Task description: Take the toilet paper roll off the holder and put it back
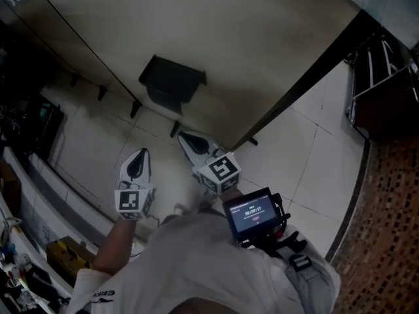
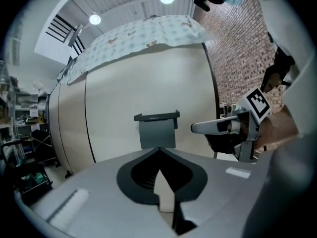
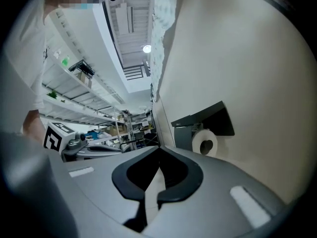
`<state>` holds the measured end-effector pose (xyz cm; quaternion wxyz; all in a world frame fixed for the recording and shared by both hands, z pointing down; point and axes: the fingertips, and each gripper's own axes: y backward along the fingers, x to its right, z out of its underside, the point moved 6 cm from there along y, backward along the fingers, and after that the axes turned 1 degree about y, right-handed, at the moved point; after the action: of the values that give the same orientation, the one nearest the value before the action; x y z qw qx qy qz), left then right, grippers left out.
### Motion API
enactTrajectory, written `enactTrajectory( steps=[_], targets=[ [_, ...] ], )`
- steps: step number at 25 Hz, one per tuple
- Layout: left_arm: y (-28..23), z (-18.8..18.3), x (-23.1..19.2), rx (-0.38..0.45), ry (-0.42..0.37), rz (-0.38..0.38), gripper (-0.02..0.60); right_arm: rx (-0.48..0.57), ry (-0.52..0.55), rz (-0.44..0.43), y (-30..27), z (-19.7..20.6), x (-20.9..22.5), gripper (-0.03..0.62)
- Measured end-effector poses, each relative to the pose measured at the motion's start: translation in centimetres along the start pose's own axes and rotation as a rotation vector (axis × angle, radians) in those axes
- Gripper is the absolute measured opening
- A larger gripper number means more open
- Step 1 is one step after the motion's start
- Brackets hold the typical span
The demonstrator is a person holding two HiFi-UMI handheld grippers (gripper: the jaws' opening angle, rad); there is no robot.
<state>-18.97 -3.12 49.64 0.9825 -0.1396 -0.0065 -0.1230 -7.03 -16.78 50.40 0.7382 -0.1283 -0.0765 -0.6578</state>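
Fingers of left gripper and right gripper together, empty; toilet paper roll partly hidden under holder, seemingly mounted.

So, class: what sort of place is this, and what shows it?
Probably a workshop or lab mock-up, not a real bathroom: the toilet paper holder hangs on a freestanding panel on small feet, with cluttered storage shelves beside it.

The person wears a white short-sleeved T-shirt with dark lettering on the left sleeve. The left gripper and right gripper have pale grey shells and black-lined jaws. Each bears a white cube with black square markers. A black screen glows behind the right one.
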Motion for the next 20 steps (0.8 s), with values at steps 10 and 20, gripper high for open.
enactTrajectory(
  steps=[10, 20],
  targets=[
    [5.1, 0.2, 1.4, 0.088, 0.04, 0.081, 0.002, -0.031, 0.089, 0.065, 3.1, 0.1, -6.3, 0.015],
    [13.0, 1.9, 3.9, 0.199, 0.06, 0.2, 0.002, 0.014, 0.174, 0.212, 11.4, -0.4, -14.5, 0.014]
  ],
)
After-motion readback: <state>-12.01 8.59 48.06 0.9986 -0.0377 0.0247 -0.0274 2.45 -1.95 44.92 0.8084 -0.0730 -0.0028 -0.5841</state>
